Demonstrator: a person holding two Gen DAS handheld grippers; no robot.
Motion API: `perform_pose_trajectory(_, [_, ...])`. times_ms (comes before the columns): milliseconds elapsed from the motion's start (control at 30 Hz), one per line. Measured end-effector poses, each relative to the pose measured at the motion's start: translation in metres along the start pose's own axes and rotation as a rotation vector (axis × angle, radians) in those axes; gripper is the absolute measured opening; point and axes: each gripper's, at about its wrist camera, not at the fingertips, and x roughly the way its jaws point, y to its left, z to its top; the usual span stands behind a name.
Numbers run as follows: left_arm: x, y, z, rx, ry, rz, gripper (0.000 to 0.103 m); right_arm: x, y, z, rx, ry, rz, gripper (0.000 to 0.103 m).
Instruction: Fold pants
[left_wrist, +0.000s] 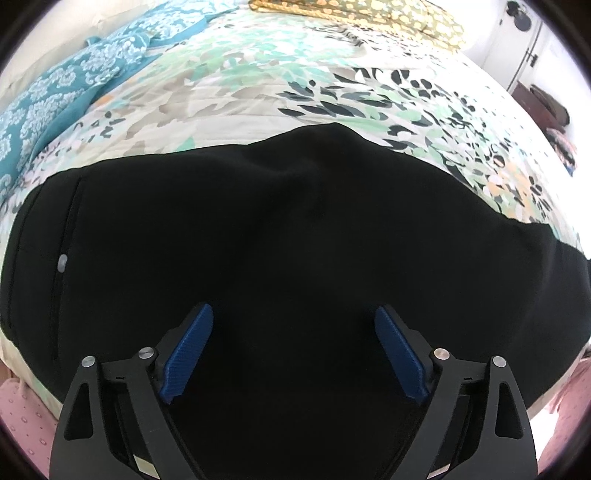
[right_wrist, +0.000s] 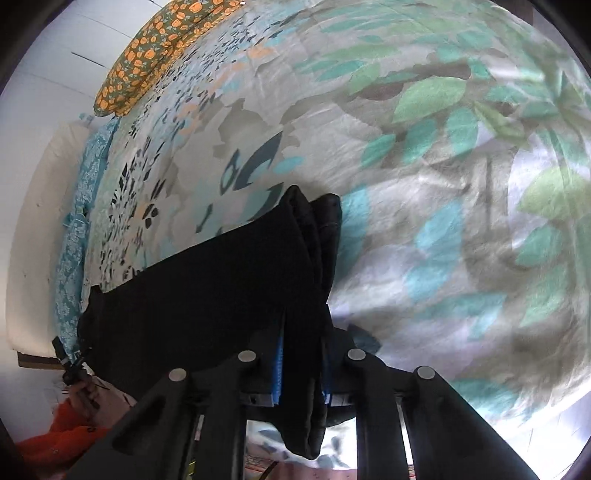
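Note:
Black pants (left_wrist: 288, 229) lie spread on a floral bedspread (left_wrist: 258, 81), filling the lower half of the left wrist view; a small silver button (left_wrist: 62, 261) shows near their left edge. My left gripper (left_wrist: 293, 321) is open just above the pants, its blue pads (left_wrist: 190, 350) wide apart with nothing between them. In the right wrist view my right gripper (right_wrist: 301, 354) is shut on a bunched end of the pants (right_wrist: 207, 295), lifting the cloth off the bedspread (right_wrist: 424, 166). A fold of fabric hangs below the jaws.
A teal patterned cloth (left_wrist: 55, 96) lies at the bed's left side. A pillow with orange flowers (right_wrist: 155, 51) sits at the head of the bed. An orange item (right_wrist: 62, 439) lies on the floor beside the bed. A door (left_wrist: 528, 44) stands at the far right.

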Motion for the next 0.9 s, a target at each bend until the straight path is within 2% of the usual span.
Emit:
perform_pose_trajectory(67, [-0.001, 0.003, 0.0, -0.008, -0.003, -0.016, 0.091, -0.011, 0.01, -0.004, 0.013, -0.038, 0.062, 0.014])
perform_pose_trajectory(167, [-0.005, 0.01, -0.001, -0.038, -0.014, -0.047, 0.091, -0.031, 0.039, -0.017, 0.011, -0.109, 0.213, 0.014])
perform_pose_trajectory(300, [-0.008, 0.019, -0.002, -0.079, -0.033, -0.089, 0.091, -0.042, 0.103, -0.04, 0.018, -0.173, 0.435, 0.014])
perform_pose_trajectory(467, [-0.013, 0.027, -0.005, -0.098, -0.056, -0.137, 0.091, 0.01, 0.212, -0.066, 0.031, -0.134, 0.702, 0.014])
perform_pose_trajectory(533, [-0.016, 0.031, -0.007, -0.102, -0.065, -0.151, 0.091, 0.042, 0.258, -0.077, 0.014, -0.085, 0.75, 0.014])
perform_pose_trajectory(700, [-0.023, 0.044, -0.011, -0.141, -0.078, -0.209, 0.09, 0.127, 0.364, -0.106, -0.052, 0.032, 0.754, 0.014])
perform_pose_trajectory(800, [-0.025, 0.049, -0.012, -0.154, -0.082, -0.227, 0.09, 0.169, 0.417, -0.125, -0.125, 0.061, 0.679, 0.015])
perform_pose_trajectory(900, [-0.026, 0.053, -0.011, -0.163, -0.084, -0.236, 0.09, 0.201, 0.45, -0.14, -0.199, 0.093, 0.511, 0.04])
